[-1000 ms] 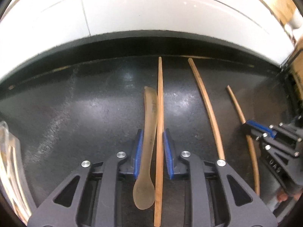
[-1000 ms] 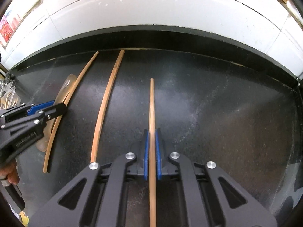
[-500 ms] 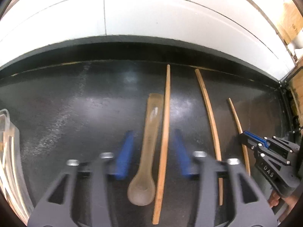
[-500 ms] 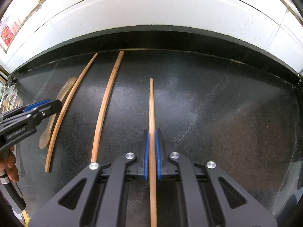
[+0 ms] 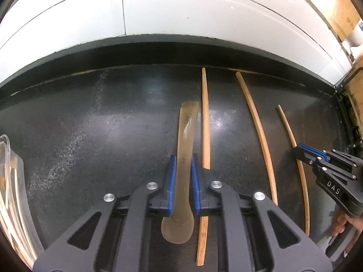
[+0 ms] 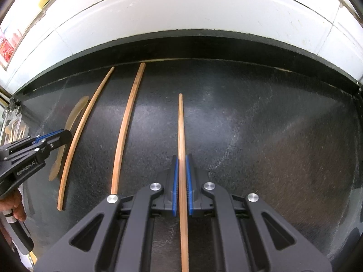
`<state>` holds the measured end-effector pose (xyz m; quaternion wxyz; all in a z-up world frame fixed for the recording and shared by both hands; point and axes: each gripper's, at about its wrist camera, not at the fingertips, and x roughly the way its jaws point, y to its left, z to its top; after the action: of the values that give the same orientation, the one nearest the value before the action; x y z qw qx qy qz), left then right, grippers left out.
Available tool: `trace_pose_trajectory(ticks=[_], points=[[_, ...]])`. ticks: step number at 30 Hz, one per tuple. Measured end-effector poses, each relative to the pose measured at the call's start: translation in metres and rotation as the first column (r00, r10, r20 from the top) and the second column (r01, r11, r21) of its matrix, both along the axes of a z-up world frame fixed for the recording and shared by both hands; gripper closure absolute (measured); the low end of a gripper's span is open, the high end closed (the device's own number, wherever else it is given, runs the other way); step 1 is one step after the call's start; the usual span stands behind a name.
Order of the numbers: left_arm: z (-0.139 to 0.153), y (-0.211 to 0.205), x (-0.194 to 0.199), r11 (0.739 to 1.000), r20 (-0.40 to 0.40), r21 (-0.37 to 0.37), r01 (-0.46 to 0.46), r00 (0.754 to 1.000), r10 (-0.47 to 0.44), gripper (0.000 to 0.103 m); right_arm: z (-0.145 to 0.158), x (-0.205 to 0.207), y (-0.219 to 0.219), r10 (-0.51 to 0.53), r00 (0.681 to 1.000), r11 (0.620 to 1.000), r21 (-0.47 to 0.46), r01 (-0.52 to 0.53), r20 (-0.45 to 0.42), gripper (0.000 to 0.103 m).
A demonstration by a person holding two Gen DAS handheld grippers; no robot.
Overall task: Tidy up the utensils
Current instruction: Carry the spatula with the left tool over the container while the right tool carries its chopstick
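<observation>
A translucent brown spoon (image 5: pixel 187 124) lies on the black counter (image 5: pixel 90 136), handle pointing away, bowl toward me. My left gripper (image 5: pixel 182 158) is closing on its handle, and the blue pads touch both sides. One wooden chopstick (image 5: pixel 205 117) lies just outside the right finger, and another chopstick (image 5: pixel 258 131) lies further right. My right gripper (image 6: pixel 180 158) is shut on a third chopstick (image 6: pixel 180 124), which runs straight out between the pads. The right wrist view shows the left gripper (image 6: pixel 65 134) over the spoon (image 6: pixel 74 113) at far left.
A clear plastic container (image 5: pixel 13 181) stands at the left edge. A white tiled wall (image 5: pixel 181 11) rises behind the counter's back edge. A hand (image 6: pixel 13 204) holds the left gripper's handle. Bare counter (image 6: pixel 272 136) stretches to the right of the right gripper.
The left jaws, first around both spoon and chopstick, swung wide and came back around the spoon alone. The chopstick now lies outside the right finger. The right gripper's hold is unchanged.
</observation>
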<state>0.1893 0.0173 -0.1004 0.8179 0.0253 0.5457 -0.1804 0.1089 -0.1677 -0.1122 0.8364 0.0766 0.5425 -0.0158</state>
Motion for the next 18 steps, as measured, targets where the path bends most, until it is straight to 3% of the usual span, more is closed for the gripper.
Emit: trace_pose_trajectory(ticks=[5, 12, 18], points=[[0.001, -0.011, 0.003, 0.998, 0.017, 0.053, 0.037, 0.999, -0.038, 0.091, 0.000, -0.001, 0.000, -0.007, 1.000, 1.000, -0.002, 0.007, 0.005, 0.096], [0.011, 0.011, -0.006, 0.999, 0.011, 0.019, -0.031, 0.999, 0.031, 0.091, 0.003, -0.021, -0.018, -0.078, 0.997, 0.990, 0.114, 0.076, 0.009, 0.096], [0.039, 0.038, -0.019, 0.996, 0.012, -0.002, -0.091, 0.996, 0.091, 0.091, 0.028, -0.035, -0.014, -0.083, 0.996, 0.984, 0.160, 0.075, 0.042, 0.096]])
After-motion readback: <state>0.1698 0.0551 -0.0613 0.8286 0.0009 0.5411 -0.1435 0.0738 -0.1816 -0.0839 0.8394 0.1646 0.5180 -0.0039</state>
